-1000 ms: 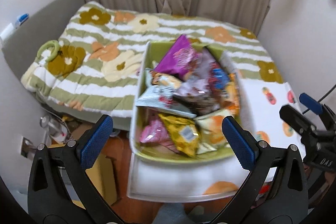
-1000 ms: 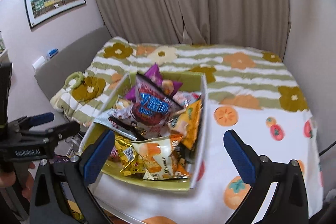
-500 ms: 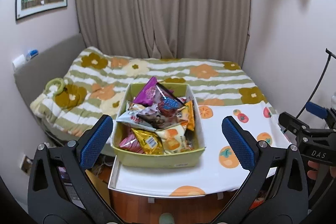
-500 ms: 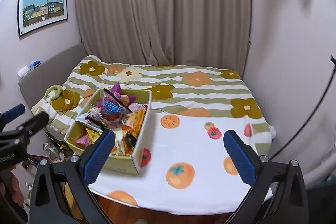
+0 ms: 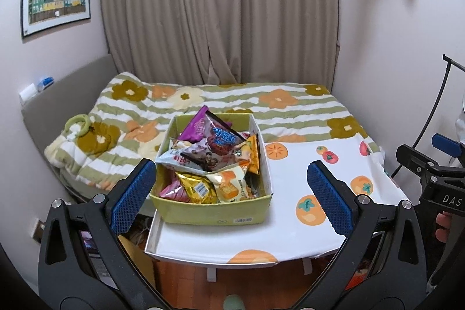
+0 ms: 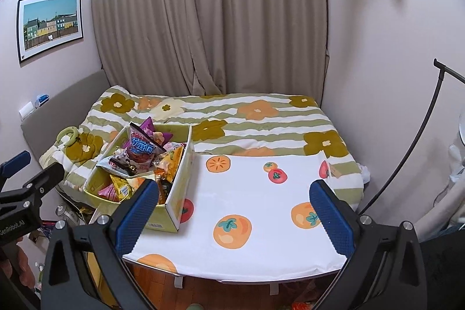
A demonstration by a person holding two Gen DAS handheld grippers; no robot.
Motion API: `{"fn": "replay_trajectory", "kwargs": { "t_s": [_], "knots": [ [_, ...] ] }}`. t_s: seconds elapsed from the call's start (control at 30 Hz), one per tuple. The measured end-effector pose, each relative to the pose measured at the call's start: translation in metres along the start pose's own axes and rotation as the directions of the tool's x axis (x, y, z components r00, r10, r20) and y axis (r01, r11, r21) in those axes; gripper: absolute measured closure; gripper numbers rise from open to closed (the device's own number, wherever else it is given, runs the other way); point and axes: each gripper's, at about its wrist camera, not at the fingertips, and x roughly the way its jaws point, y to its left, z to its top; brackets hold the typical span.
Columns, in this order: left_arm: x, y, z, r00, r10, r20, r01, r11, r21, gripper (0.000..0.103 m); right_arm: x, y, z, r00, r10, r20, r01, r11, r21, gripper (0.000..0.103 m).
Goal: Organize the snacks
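Snack box (image 5: 213, 212) ahead of left gripper (image 5: 231, 195) (spread wide)

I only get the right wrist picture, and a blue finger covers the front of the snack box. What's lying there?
Observer: A cream packet printed with crackers, beside a gold packet, against the front wall of the box.
Operator: Who holds this tool?
Observer: A person; a hand shows under the right gripper.
Operator: Does the other tool hold anything?
Observer: No, the left gripper is wide open and empty.
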Motion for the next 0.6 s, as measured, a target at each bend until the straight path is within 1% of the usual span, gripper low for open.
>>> {"fn": "replay_trajectory", "kwargs": {
  "t_s": [0.43, 0.6],
  "knots": [
    [-0.0010, -0.0027, 0.0007, 1.000, 0.004, 0.003, -0.004, 1.000, 0.001, 0.000, -0.0006, -0.0031, 0.0017, 1.000, 0.000, 0.005, 0.000, 1.000, 0.004, 0.000],
    [-0.0017, -0.0033, 0.0034, 1.000, -0.008, 0.002, 0.008, 1.000, -0.004, 0.000, -0.0001, -0.0046, 0.0028, 1.000, 0.003, 0.005, -0.003, 1.000, 0.005, 0.000]
  ]
}}
